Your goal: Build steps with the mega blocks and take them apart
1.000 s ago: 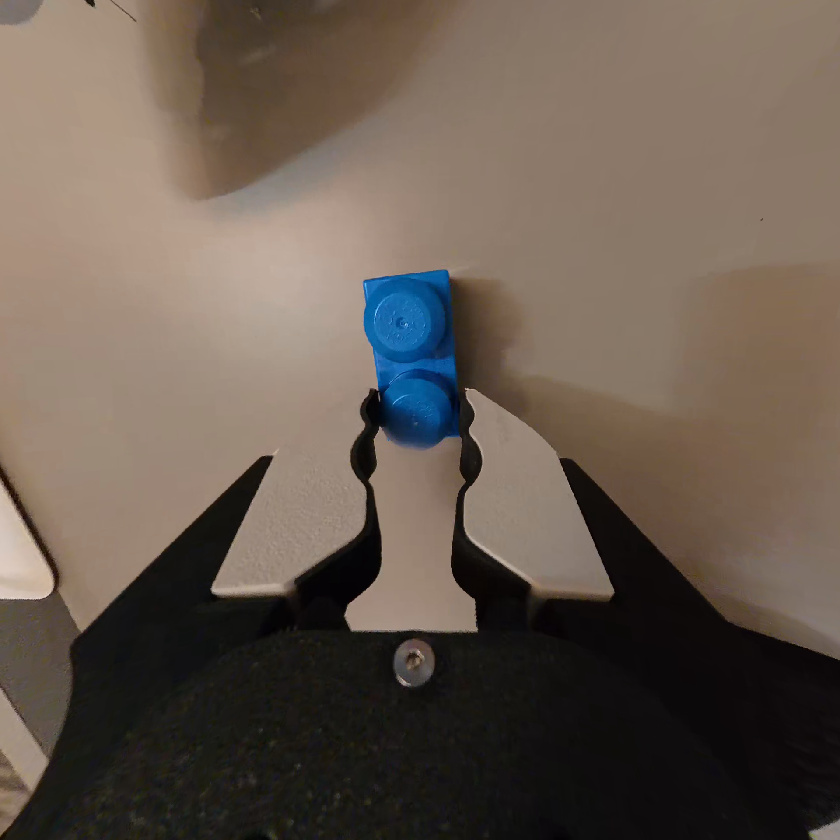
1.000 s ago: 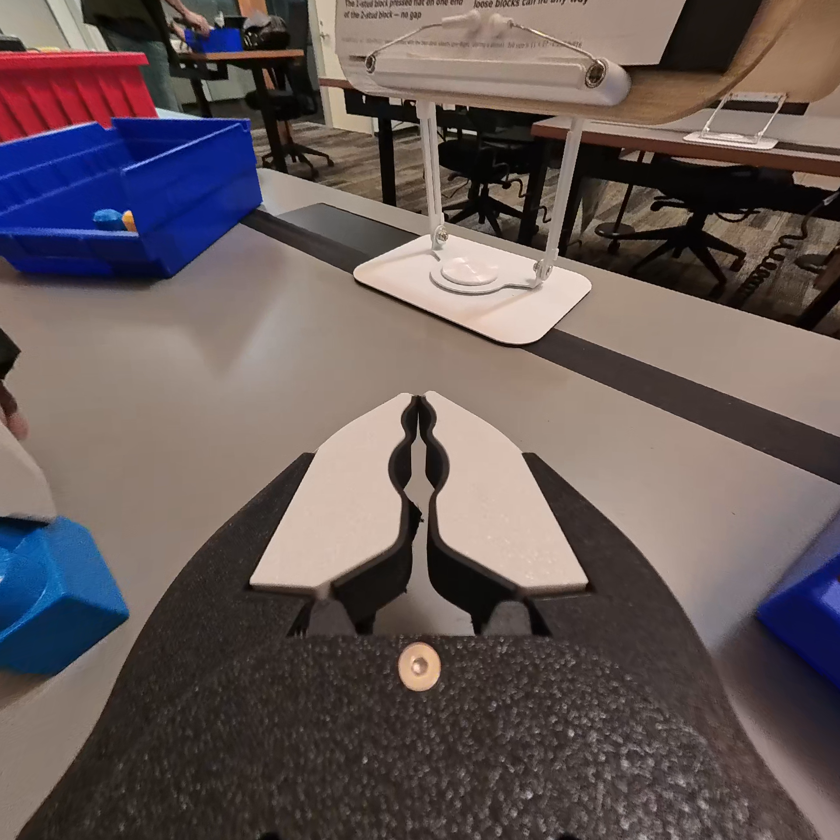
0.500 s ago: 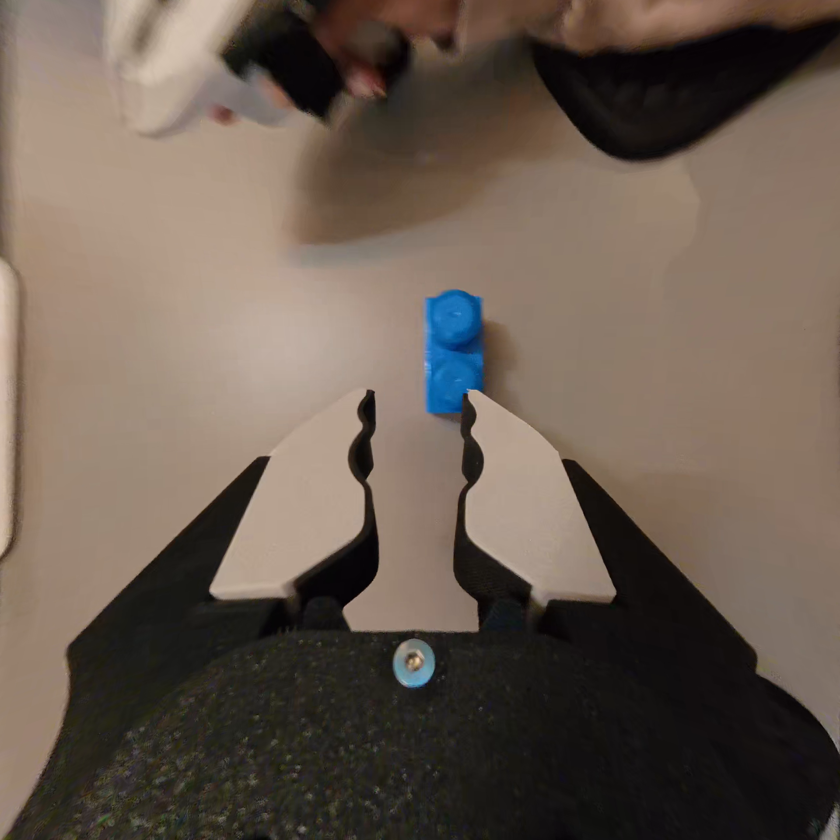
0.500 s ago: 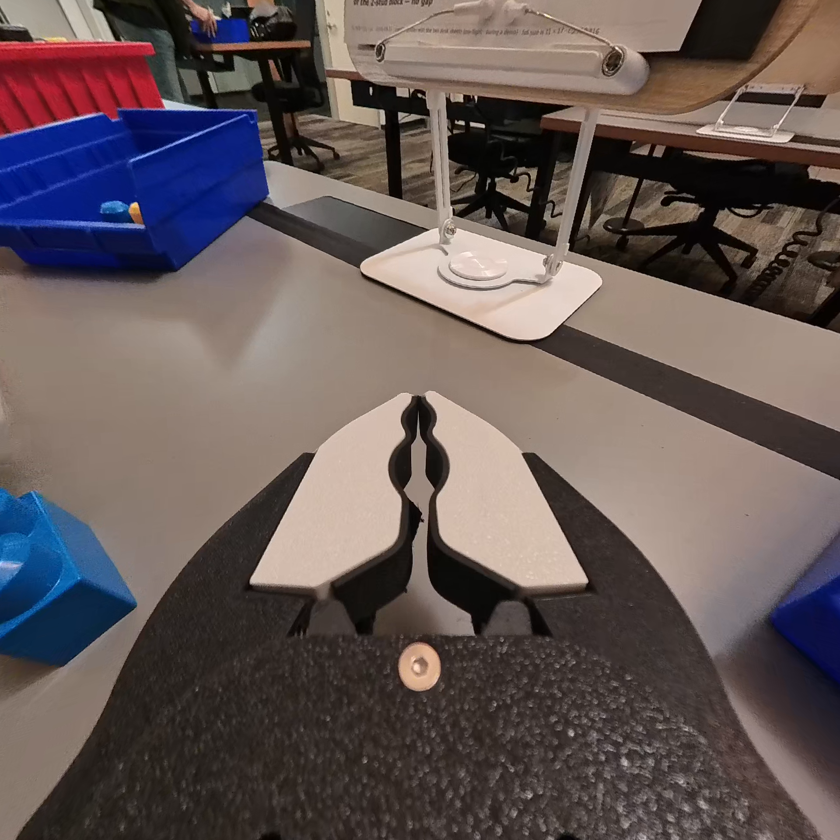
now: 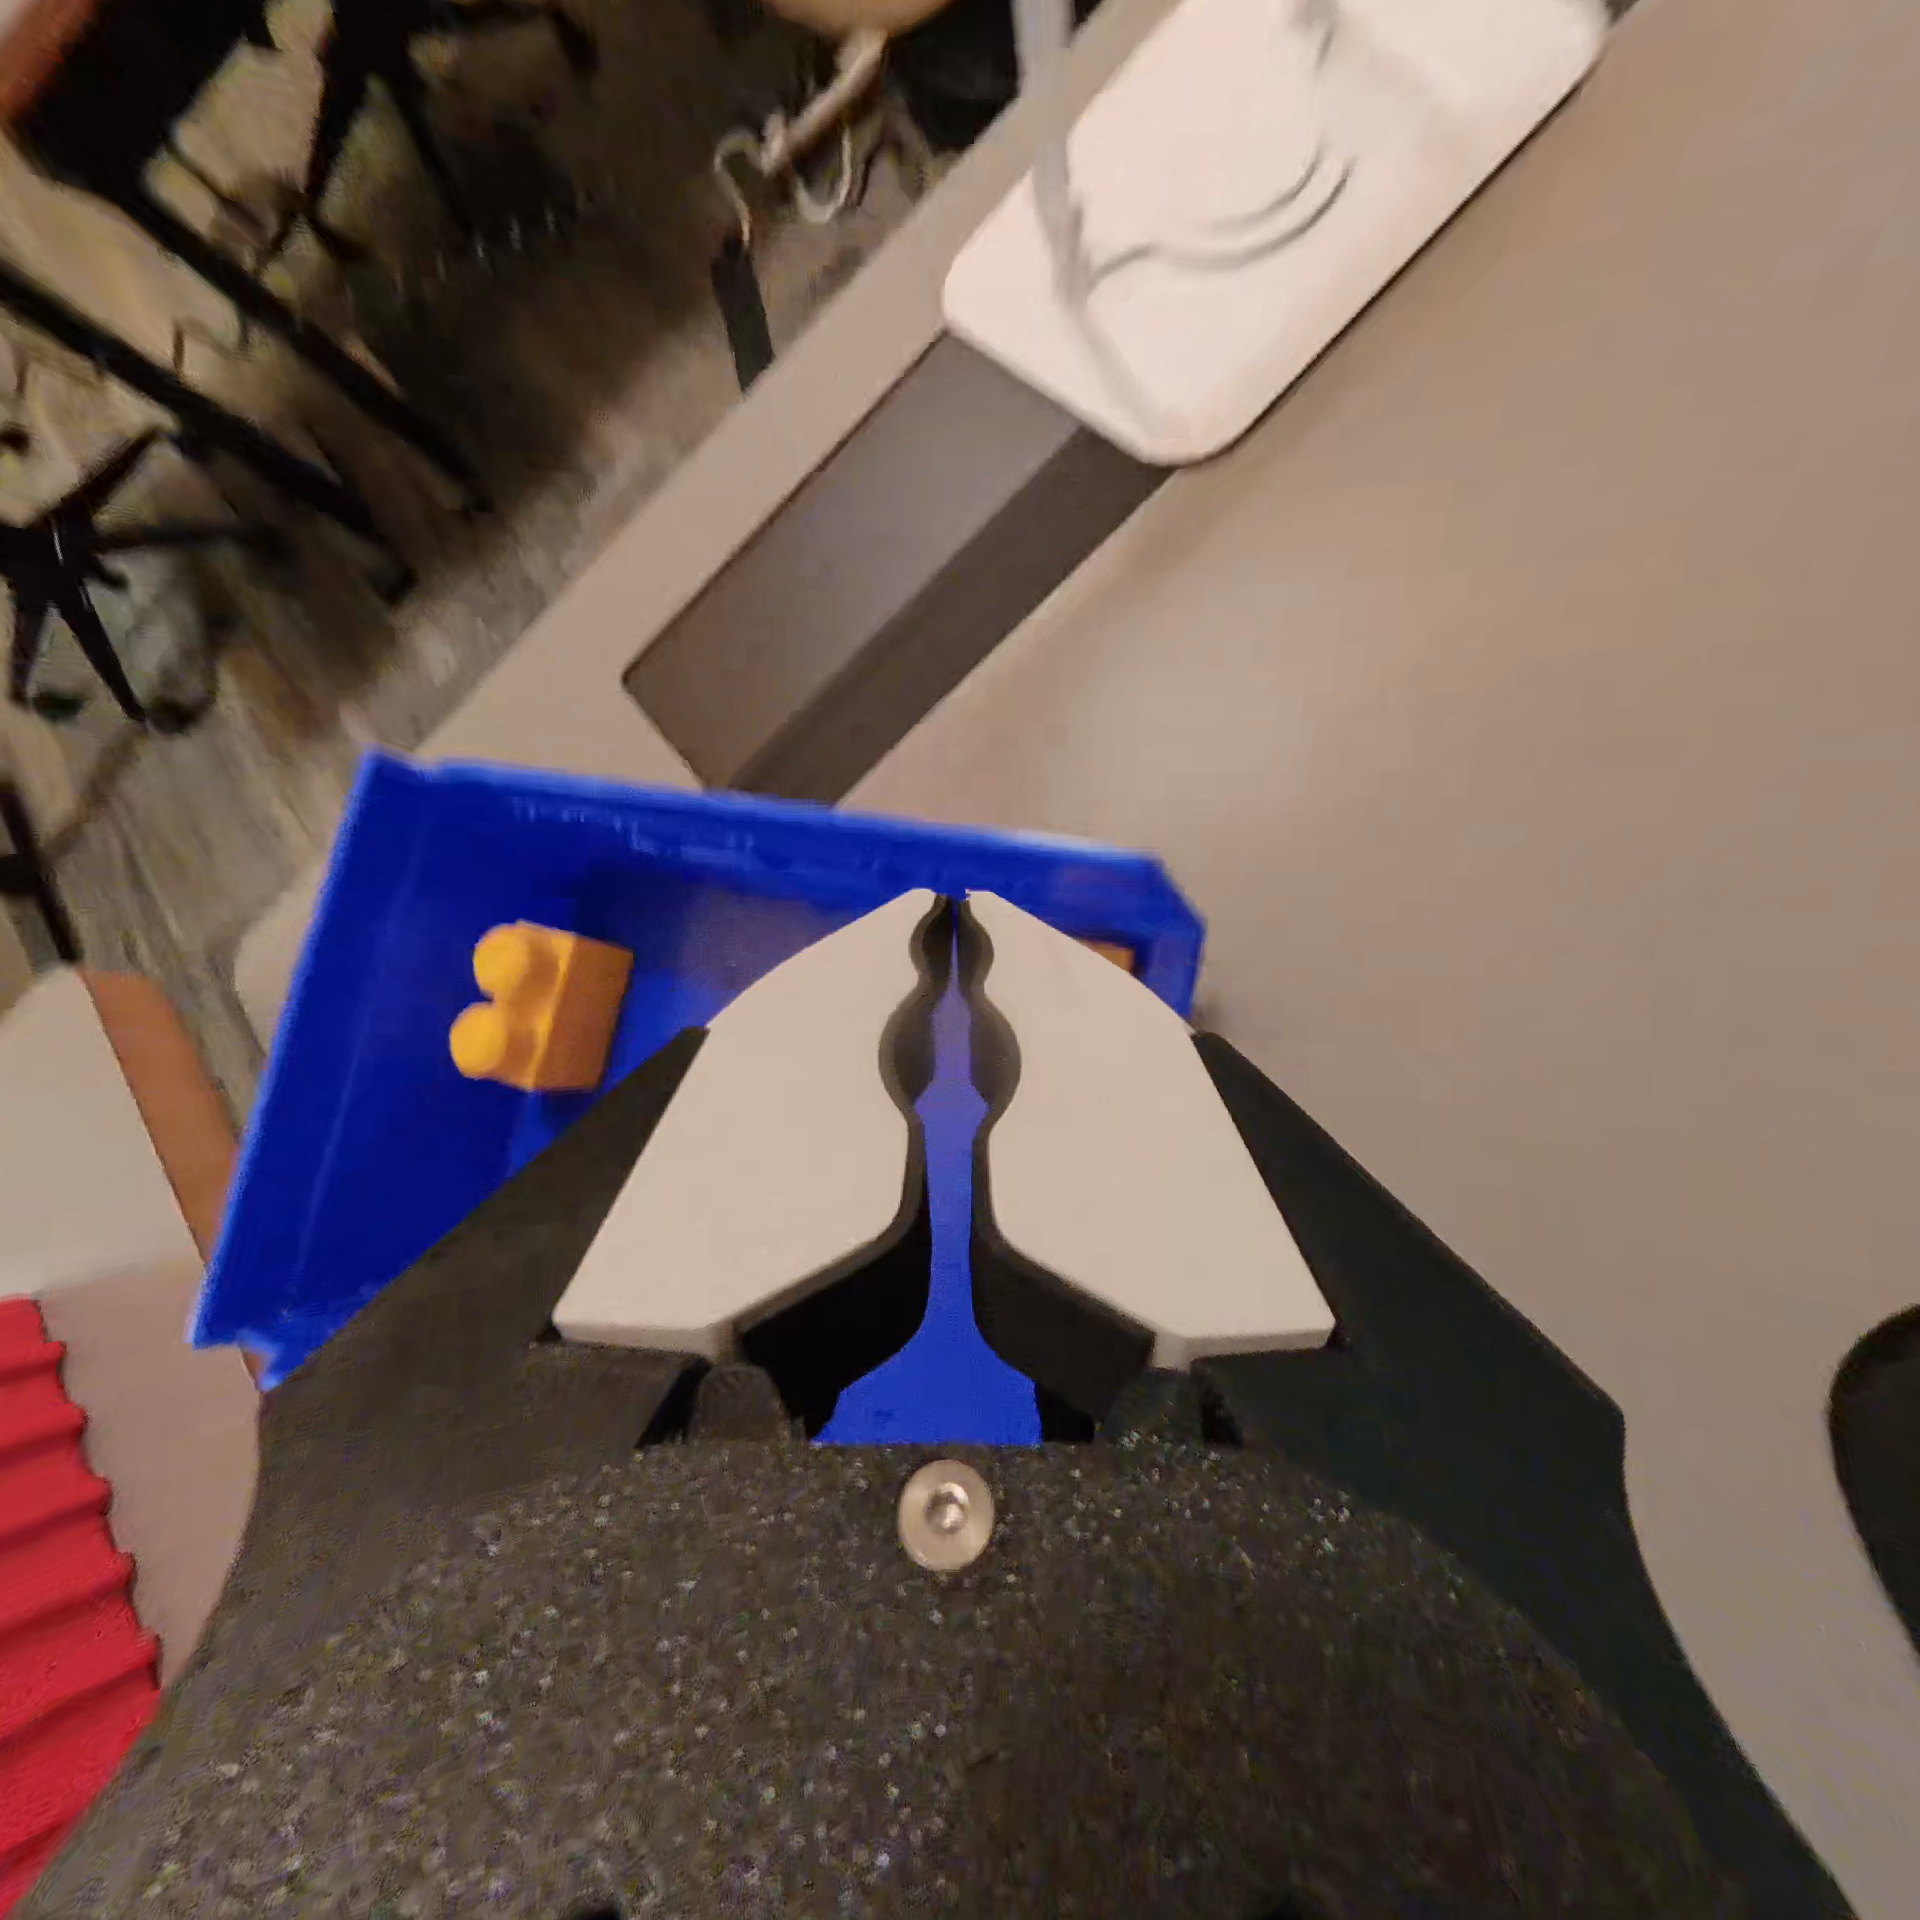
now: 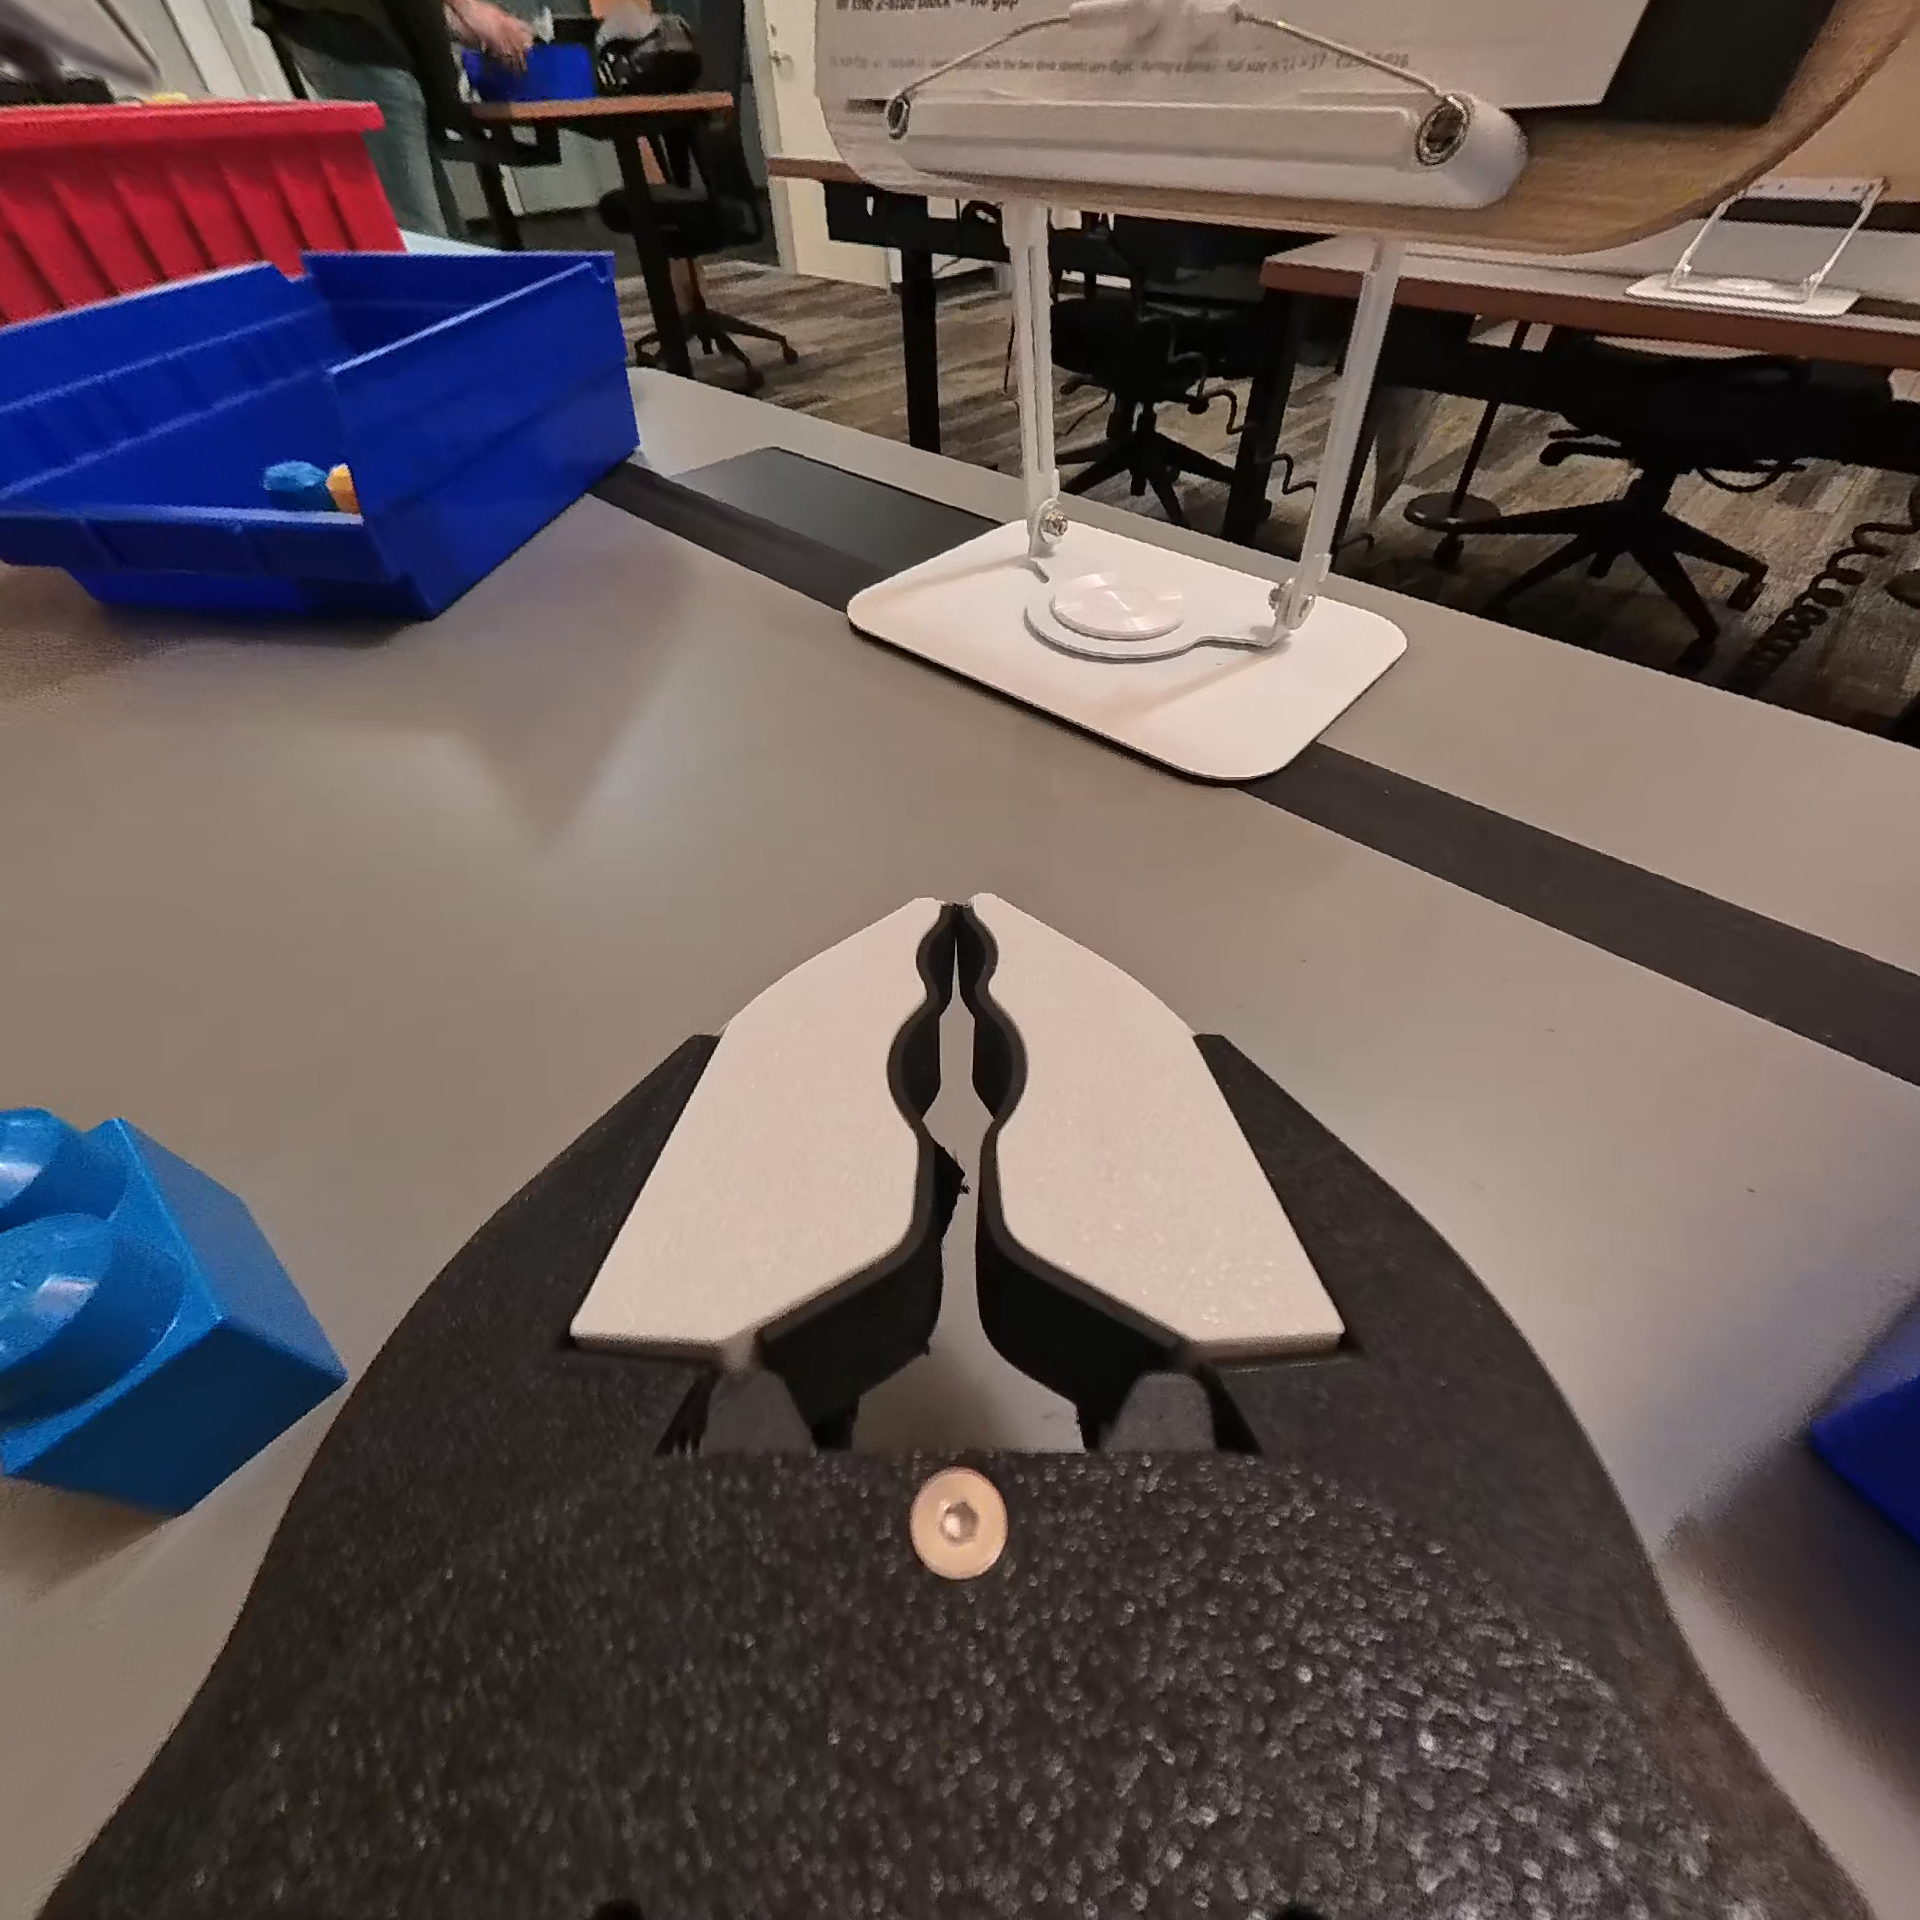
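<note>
— blue everywhere on that bench (image 6: 436, 831), do you see? the left tongs (image 5: 954, 906) hang over the blue bin (image 5: 343, 1039), tips pressed together with nothing between them.

— yes, only the bin floor shows through the slit. what's inside the bin?

— an orange block (image 5: 540, 1008) lying on its side near the bin's left wall, two studs pointing outward. there's a second scrap of orange just past the right finger (image 5: 1101, 1122), mostly hidden, so i can't say what it is.

— and the right tongs (image 6: 958, 909)?

— closed too, tips touching, holding nothing, low over the grey bench. a blue mega block (image 6: 156, 1320) sits on the bench just to their left, studs up, partly cut by the edge of the view. another blue piece (image 6: 1870, 1423) pokes in at the right edge; too little of it shows to say more.

— so the two blue ones are well apart?

— yes, one on either side of the right tongs. from that side the blue bin sits at the far left of the bench, tilted on something beneath it, with a small blue bit (image 6: 296, 483) and an orange bit beside it inside. a red bin (image 6: 177, 197) stands behind it.

— and that white thing?

— a white stand (image 6: 1132, 644) with a flat base, past the tongs, straddling the dark strip (image 6: 1558, 862) across the bench, holding up a sheet.
</note>
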The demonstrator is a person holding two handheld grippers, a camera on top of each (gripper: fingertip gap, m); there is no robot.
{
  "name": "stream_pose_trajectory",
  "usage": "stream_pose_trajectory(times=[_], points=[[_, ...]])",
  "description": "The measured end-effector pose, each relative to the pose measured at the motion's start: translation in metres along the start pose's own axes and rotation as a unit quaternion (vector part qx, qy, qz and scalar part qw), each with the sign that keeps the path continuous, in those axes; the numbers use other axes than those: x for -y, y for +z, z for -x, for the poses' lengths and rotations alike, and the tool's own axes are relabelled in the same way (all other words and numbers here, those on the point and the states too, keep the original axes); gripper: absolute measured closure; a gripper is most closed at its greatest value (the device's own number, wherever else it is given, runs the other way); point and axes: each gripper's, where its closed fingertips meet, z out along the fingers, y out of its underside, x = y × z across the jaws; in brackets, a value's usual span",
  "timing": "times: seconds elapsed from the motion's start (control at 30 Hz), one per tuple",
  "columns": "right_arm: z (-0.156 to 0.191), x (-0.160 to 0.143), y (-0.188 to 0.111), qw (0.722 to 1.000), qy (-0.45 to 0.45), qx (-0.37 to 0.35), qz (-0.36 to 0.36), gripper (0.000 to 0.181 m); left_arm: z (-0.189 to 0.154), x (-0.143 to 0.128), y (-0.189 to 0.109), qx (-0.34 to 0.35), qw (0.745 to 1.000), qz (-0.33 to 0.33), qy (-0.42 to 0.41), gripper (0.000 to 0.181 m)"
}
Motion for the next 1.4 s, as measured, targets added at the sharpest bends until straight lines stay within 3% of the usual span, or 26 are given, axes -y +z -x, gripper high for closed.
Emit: stream_pose_trajectory(times=[0.17, 0.3, 0.57, 0.77, 0.87, 1.03, 1.13, 1.27, 1.4], points=[[-0.001, -0.001, 0.0, 1.0, 0.001, -0.002, 0.0, 0.181, 0.023, -0.064, 0.025, 0.004, 0.996, 0.079, -0.033, 0.163], [-0.002, -0.004, 0.001, 1.0, 0.006, -0.002, 0.005, 0.181, 0.011, -0.092, 0.042, -0.073, 0.989, 0.11, -0.068, 0.143], [-0.004, -0.009, 0.003, 1.0, 0.007, -0.004, 0.012, 0.181, -0.025, -0.101, 0.059, -0.171, 0.974, 0.135, -0.054, 0.141], [-0.005, -0.009, 0.003, 1.0, 0.009, -0.004, 0.013, 0.181, -0.03, -0.109, 0.071, -0.168, 0.972, 0.161, -0.039, 0.152], [-0.006, -0.009, 0.002, 1.0, 0.009, -0.005, 0.011, 0.181, -0.019, -0.11, 0.071, -0.131, 0.975, 0.176, -0.041, 0.152], [-0.003, -0.005, 0.0, 1.0, 0.007, 0.004, 0.007, 0.181, 0.0, -0.075, 0.038, -0.065, 0.99, 0.112, -0.057, 0.152], [0.002, 0.002, -0.003, 1.0, -0.014, 0.019, -0.006, 0.181, -0.012, -0.037, 0.005, -0.055, 0.996, 0.051, -0.043, 0.152], [0.009, 0.01, -0.006, 0.999, -0.026, 0.03, -0.021, 0.181, -0.081, 0.005, -0.017, -0.118, 0.993, 0.01, 0.011, 0.152], [0.016, 0.008, -0.004, 0.998, -0.032, 0.045, -0.014, 0.181, -0.172, 0.014, -0.002, -0.197, 0.976, 0.035, 0.086, 0.152]])
